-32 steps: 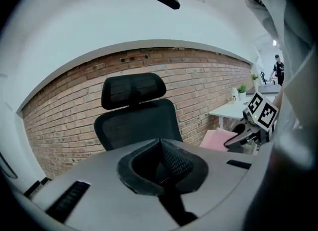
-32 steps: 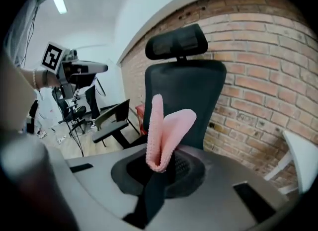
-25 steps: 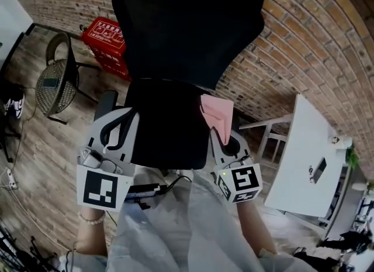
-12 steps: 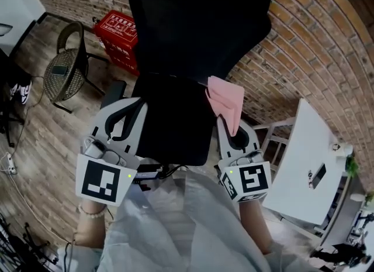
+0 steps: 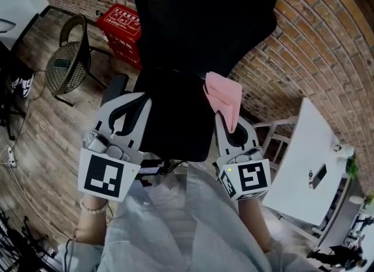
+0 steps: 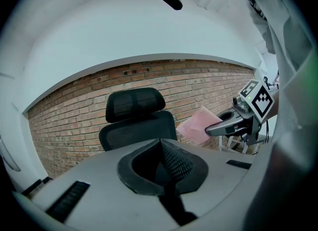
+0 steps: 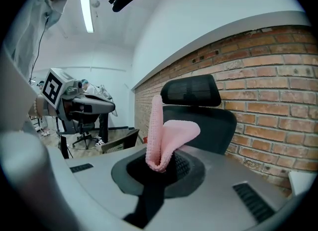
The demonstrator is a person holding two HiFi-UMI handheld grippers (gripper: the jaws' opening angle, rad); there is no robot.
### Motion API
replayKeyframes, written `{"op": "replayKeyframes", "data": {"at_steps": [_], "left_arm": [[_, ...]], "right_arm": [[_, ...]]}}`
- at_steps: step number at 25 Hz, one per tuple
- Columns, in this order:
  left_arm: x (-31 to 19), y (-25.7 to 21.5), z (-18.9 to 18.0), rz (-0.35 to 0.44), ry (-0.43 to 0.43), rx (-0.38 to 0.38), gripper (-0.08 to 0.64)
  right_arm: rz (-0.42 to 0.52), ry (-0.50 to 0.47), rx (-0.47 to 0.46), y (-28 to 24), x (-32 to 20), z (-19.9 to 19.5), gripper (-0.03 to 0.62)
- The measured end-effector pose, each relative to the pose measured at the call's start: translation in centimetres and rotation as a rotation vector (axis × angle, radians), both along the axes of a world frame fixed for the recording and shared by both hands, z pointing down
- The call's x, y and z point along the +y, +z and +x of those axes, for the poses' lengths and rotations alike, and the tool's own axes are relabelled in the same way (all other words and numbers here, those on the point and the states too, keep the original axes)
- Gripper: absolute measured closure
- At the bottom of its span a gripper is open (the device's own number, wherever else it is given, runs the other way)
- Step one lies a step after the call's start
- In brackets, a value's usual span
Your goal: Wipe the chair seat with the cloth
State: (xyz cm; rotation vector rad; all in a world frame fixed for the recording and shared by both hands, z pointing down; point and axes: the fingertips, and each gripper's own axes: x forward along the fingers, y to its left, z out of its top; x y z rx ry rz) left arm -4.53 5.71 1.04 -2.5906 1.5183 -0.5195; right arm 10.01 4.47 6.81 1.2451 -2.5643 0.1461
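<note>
The right gripper's point(image 7: 161, 169) fingers point(image 7: 185, 165) are clamped on the lower fold of the pink cloth point(image 7: 166, 133). The rest of the cloth stands up from the pinch and flops over to one side. The left gripper's point(image 6: 161, 148) fingers point(image 6: 177, 163) are closed together with nothing between them.

In the head view the cloth hangs over the right edge of the black chair seat point(image 5: 172, 127), close to where the seat meets the backrest point(image 5: 201, 22). The left gripper is by the seat's left edge, near the armrest point(image 5: 114, 85). Both gripper views show the chair ahead with clear space in front of it, so the cloth appears to be held off the seat, not pressed on it.

Over the last second the grip has not changed. The cloth has edged along the seat's right side toward the backrest, and both grippers have come slightly forward with it. This looks like the approach: wiping seems not yet begun, and the cloth probably needs lowering onto the seat first.
</note>
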Motion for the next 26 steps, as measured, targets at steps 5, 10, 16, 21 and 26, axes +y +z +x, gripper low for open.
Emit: {"op": "replayKeyframes", "data": {"at_steps": [5,10,16,21,26], "left_arm": [[0.0,0.2,0.3,-0.010,0.002,0.025,0.541],[-0.3,0.2,0.5,-0.013,0.004,0.036,0.541],[-0.5,0.3,0.3,-0.032,-0.014,0.081,0.541],[-0.7,0.5,0.4,-0.037,-0.026,0.094,0.541],[-0.5,0.6,0.3,-0.047,-0.036,0.114,0.541]], "right_arm": [[-0.002,-0.008,0.009,0.3,0.2,0.0,0.539],[-0.009,-0.006,0.014,0.5,0.2,0.0,0.540],[-0.016,0.001,0.025,0.9,0.2,0.3,0.540],[-0.023,-0.021,0.035,1.4,0.3,0.2,0.540],[-0.035,-0.031,0.042,1.9,0.7,0.1,0.540]]}}
